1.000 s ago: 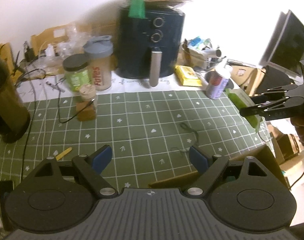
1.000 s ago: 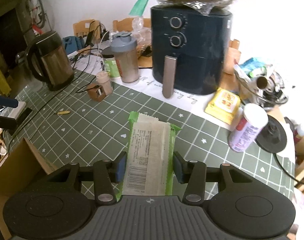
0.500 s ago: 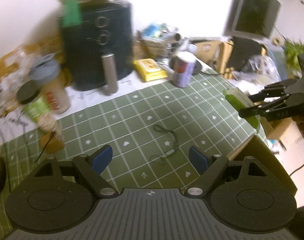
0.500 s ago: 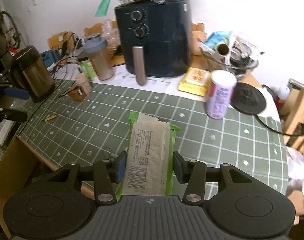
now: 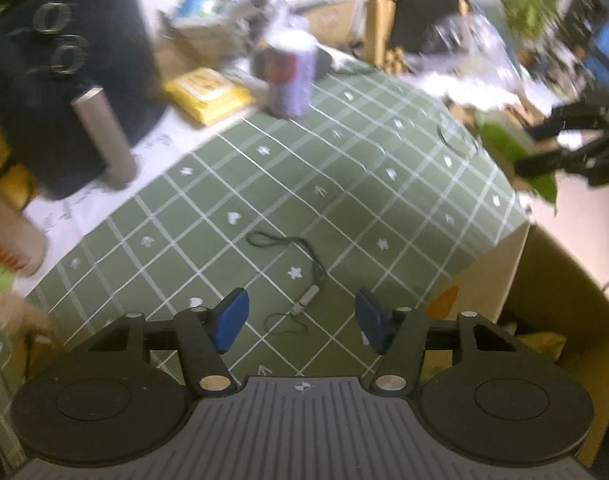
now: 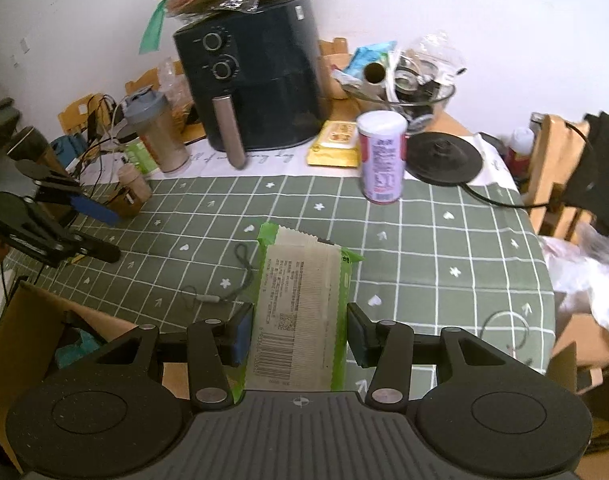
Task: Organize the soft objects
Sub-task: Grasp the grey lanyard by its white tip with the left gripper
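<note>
Between our right gripper (image 6: 300, 336) pads sits the green packet (image 6: 300, 312), clamped flat along its length and held above the desk (image 6: 444, 240) edge, probably so it drops clean into the cardboard box (image 6: 28, 320) below left. Left gripper (image 5: 300, 320) is spread wide with nothing in it, over the black cord (image 5: 300, 268). Left view is motion-blurred; box contents are mostly hidden, and the packet's near end is cut off by the gripper body.

I count two hand-held grippers: my right (image 6: 299, 332) and my left (image 5: 300, 320). One green packet (image 6: 300, 304), one air fryer (image 6: 256, 80), one can (image 6: 381, 158), one lanyard (image 5: 300, 276), one box (image 6: 28, 332).
</note>
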